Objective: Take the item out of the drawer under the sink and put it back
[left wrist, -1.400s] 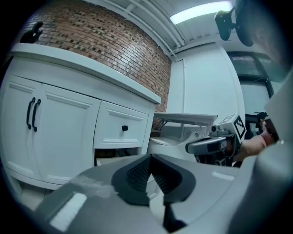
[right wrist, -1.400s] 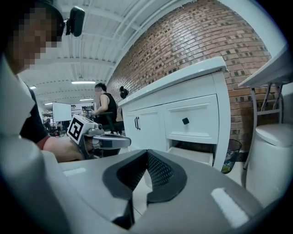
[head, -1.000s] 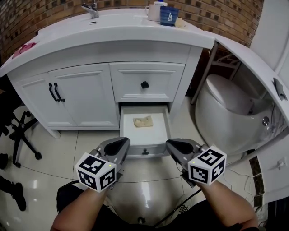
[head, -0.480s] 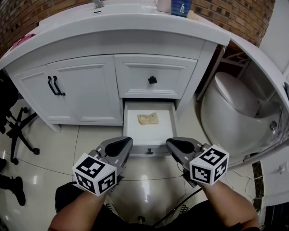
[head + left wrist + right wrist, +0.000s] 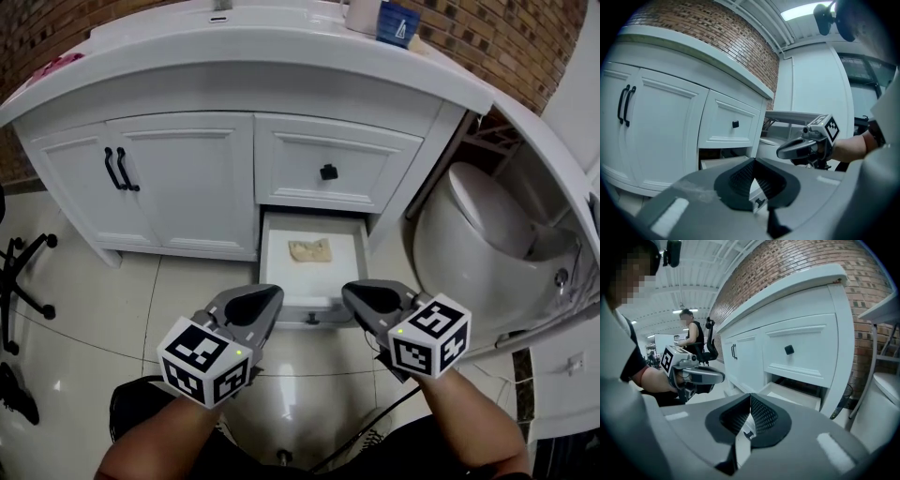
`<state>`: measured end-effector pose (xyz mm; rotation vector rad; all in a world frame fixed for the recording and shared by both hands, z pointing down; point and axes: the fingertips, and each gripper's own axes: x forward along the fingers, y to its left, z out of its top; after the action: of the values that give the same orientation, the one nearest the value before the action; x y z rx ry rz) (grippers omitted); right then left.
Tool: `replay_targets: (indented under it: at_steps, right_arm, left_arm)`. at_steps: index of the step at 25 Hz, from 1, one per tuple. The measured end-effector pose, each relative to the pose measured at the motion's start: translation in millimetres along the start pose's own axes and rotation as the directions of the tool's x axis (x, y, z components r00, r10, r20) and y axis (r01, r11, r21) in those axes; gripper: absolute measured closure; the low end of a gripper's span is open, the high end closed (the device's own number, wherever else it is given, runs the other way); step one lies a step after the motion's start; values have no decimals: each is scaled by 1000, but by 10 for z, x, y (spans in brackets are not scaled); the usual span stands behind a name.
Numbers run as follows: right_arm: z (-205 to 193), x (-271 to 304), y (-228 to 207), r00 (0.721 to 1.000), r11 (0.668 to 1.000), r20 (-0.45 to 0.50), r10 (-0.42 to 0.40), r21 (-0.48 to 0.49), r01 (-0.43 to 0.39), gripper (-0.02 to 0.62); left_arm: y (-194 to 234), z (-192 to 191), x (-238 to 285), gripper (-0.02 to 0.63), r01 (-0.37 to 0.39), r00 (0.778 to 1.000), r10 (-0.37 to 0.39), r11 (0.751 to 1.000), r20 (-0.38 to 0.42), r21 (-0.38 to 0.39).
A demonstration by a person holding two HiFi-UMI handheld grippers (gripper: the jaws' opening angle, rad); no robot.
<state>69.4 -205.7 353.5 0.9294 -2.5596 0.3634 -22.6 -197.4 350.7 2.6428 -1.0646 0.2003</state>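
Hovering low in the frame with left gripper and right gripper side by side, jaws of both closed on nothing, just short of the open drawer at centre. Probably the reach-in step, with the tan crumpled item lying loose toward the drawer's back. Next calls for opening one pair of jaws and dipping over it.
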Motion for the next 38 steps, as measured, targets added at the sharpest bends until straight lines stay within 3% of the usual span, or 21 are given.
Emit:
replay_targets:
  at_steps: [5,8,11,18,27,33,38]
  right_arm:
    - [240,201,-51,997,982,-75,-14,-188,0,581]
    - [318,430,-219,987,929,-143,-71,-369,13,561]
    - [260,720,-446,969,890,-219,-116,-457,4,498]
    - [-128,1423,-825,926,873,-365,-98,-479,-96,483]
    - [-677,1883,-1241,858,866,-489,-158,-485,-117,522]
    - [-794,1960,-1227,842,860,-521,-142,-486,-156,535]
    - [-923,2029,-1195,822,879,-558,-114,-443,-178,538]
  left_arm:
    - [74,32,-19,600,-8,1000,8,1000,15,-7]
    - [90,31,-20,600,-9,1000,9,1000,19,-17]
    - [82,37,-15,600,-3,1000,4,1000,23,-25]
    - [153,33,-20,600,3,1000,-1,999,28,-54]
    - [225,52,7,600,5,999,-2,997,36,-83]
    - [264,36,25,600,8,1000,-6,996,30,-93]
    - [266,29,45,600,9,1000,-7,995,29,-96]
